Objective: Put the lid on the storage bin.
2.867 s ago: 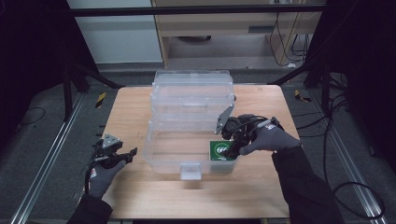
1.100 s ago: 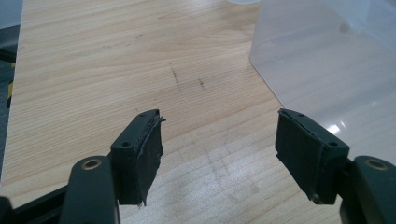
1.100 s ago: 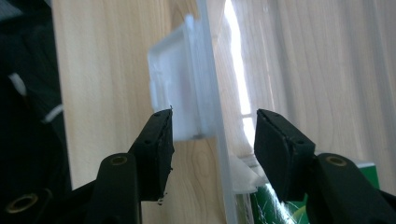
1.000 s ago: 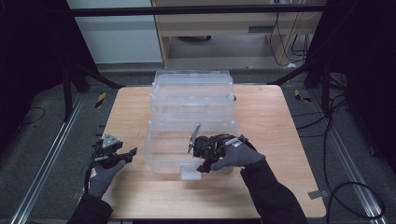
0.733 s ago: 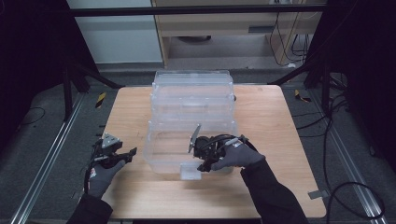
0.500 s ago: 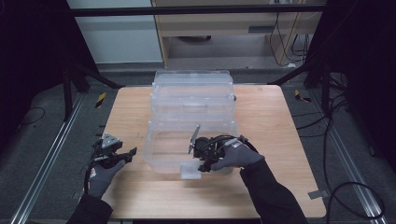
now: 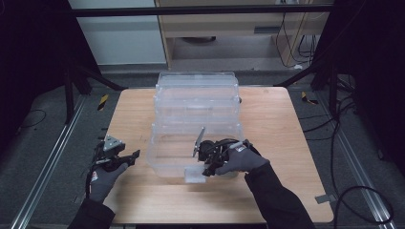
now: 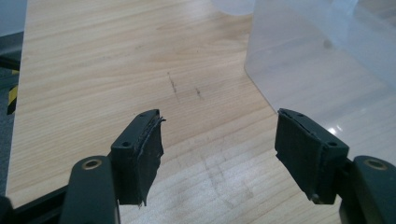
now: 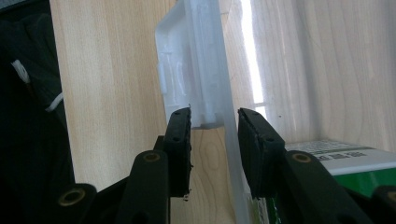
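The bin (image 7: 196, 148), a clear plastic box, sits at the middle of the table (image 7: 286, 143), nearest of a stepped row of such boxes, with its front wall toward the person. On that wall, low and central, is a white latch (image 9: 191, 79), and this is what the work turns on. The right gripper (image 7: 206, 160) reaches over the front rim, and in the right gripper view one jaw stands outside against the lower end of the latch while the other stands inside the wall, so the latch and wall are between them. Its jaws have just been closing to a narrow gap; the outer pad looks to be at the latch, but the inner pad shows a sliver of space from the wall, so I judge the grip not quite made. Straddling the wall this way lets the pinch bear on the latch from both faces. A green and white carton (image 9: 336, 168) lies inside the bin, just beside the inner jaw. The left gripper (image 7: 119, 160) rests low over bare wood left of the bin, its jaws wide and holding nothing, probably parked clear of the working hand.
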Available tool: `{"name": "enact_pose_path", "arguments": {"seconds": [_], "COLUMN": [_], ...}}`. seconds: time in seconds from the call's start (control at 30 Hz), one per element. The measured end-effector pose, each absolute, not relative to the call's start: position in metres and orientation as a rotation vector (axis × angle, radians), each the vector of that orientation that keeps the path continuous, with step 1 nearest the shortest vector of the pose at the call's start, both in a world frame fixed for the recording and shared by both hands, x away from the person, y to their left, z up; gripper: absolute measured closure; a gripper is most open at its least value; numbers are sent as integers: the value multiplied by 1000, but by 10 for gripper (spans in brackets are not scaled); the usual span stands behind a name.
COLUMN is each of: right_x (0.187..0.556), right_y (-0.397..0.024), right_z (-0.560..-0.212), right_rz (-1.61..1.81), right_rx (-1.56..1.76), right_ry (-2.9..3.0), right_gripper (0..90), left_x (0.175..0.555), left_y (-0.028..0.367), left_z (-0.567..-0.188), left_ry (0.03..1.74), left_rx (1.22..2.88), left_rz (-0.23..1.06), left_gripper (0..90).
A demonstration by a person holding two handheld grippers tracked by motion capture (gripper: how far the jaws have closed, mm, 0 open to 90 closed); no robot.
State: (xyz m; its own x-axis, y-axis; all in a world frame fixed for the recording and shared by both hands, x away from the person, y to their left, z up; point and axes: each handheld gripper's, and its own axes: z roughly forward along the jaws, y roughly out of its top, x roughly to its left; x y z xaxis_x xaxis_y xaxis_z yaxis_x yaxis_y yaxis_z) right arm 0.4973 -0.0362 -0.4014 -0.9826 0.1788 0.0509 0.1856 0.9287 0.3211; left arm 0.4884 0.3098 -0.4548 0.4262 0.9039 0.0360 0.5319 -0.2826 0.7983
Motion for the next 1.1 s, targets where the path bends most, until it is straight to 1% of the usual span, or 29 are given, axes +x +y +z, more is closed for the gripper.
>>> {"name": "enact_pose_path", "arguments": {"seconds": [0.37, 0.5, 0.63, 0.73, 0.87, 0.97, 1.1], "right_x": [496, 496, 497, 497, 497, 497, 497], "right_y": [-36, -36, -36, -36, -36, -36, -36], "right_z": [-401, -401, -401, -401, -401, -401, -401], "right_rz": [-507, -508, -512, -513, -513, -509, -510], "right_rx": [-285, -283, -277, -271, -269, -265, -261], "right_ry": [-3074, -3073, -3072, -3070, -3072, -3071, -3072], "right_gripper": [660, 660, 661, 661, 661, 662, 662], "left_x": [487, 492, 498, 503, 512, 516, 522], "left_y": [305, 302, 296, 292, 281, 273, 263], "left_z": [-412, -400, -382, -372, -354, -344, -332], "left_ry": [1074, 1028, 947, 895, 790, 728, 640], "left_rx": [1934, 1953, 1966, 1995, 2074, 2096, 2147], "left_rz": [661, 664, 660, 659, 664, 672, 645], "left_gripper": [328, 330, 335, 341, 344, 342, 342]}}
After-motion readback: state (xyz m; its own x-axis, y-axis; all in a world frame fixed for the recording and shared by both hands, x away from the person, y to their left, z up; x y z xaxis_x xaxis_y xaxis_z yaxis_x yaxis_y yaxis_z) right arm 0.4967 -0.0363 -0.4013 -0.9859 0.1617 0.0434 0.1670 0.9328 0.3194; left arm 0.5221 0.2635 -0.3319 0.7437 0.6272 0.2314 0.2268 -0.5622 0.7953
